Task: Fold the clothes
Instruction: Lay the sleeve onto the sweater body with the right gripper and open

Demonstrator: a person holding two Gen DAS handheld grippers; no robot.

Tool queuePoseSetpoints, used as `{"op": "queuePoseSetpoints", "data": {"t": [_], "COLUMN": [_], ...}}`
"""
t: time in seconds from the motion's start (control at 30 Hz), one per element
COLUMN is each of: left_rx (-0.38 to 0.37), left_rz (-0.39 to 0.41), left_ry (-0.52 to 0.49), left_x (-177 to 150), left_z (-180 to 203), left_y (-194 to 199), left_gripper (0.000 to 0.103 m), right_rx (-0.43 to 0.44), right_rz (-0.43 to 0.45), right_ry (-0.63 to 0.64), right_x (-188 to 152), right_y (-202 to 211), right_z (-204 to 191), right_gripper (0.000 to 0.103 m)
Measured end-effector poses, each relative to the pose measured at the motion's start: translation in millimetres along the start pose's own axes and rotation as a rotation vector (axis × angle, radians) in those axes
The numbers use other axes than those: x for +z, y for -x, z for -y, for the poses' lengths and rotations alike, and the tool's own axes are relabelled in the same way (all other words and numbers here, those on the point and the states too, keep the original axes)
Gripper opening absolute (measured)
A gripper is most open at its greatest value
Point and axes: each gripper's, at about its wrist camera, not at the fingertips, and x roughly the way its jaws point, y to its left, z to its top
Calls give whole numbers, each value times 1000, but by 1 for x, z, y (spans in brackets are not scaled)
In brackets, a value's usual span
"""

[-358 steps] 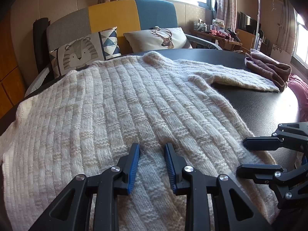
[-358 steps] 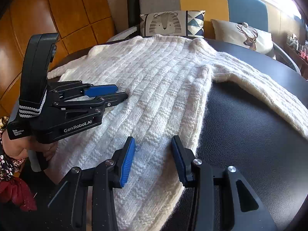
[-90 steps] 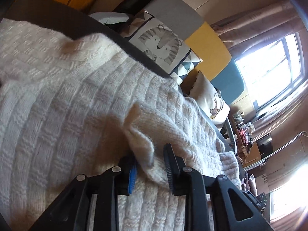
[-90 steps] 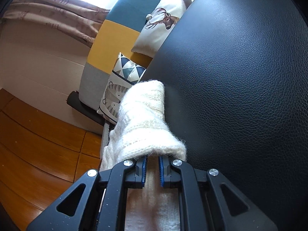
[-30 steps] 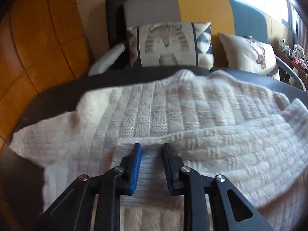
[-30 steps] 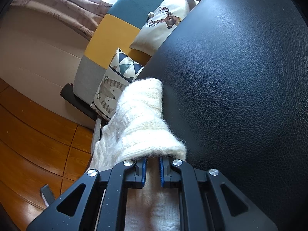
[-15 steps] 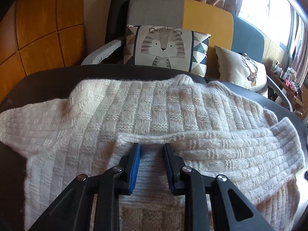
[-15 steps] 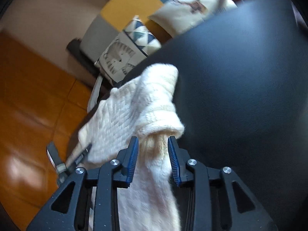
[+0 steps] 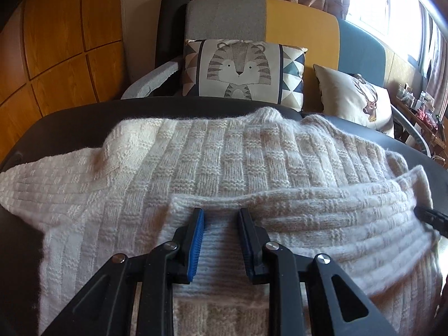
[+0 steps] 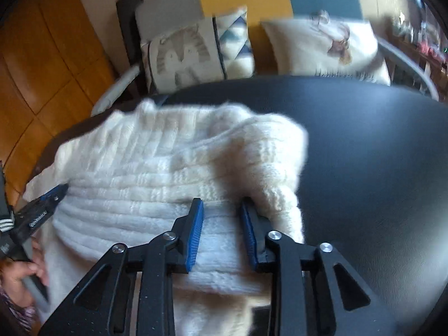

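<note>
Black leather-look table [image 9: 70,123], cream knitted sweater [image 9: 224,168] spread directly on it

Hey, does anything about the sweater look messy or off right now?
Yes. The cream sweater has a sleeve folded across its body, but near the right gripper the fabric is bunched into a lumpy heap rather than lying flat.
</note>
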Motion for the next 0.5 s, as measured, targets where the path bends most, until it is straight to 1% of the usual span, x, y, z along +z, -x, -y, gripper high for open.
{"op": "queuePoseSetpoints", "data": {"t": [0.03, 0.1, 0.13, 0.23, 0.27, 0.37, 0.4, 0.47, 0.5], "left_rx": [1, -5, -8, -8, -3, 13, 7, -9, -13], "left_rz": [0, 0, 0, 1, 2, 4, 4, 5, 5], "left_ry": [-1, 4, 6, 7, 1, -12, -8, 5, 8], "left_x": [0, 0, 0, 0, 0, 0, 0, 0, 0], "left_z": [0, 0, -1, -1, 0, 2, 0, -3, -4], "left_y": [0, 0, 0, -2, -3, -2, -2, -2, -1], "left_gripper": [25, 25, 25, 25, 25, 25, 25, 25, 25], "right_rx": [23, 78, 99, 153, 136, 98, 78, 38, 21], "right_rz": [9, -2, 15, 137, 132, 62, 42, 15, 3], "right_ry": [-32, -103, -121, -178, -174, -111, -87, -101, -117], "right_x": [0, 1, 4, 14, 21, 35, 37, 37, 36], "right_y": [2, 8, 16, 42, 40, 18, 8, -9, -16], "right_z": [7, 16, 17, 22, 21, 14, 12, 22, 30], "right_gripper": [22, 22, 22, 22, 22, 22, 22, 20, 4]}}
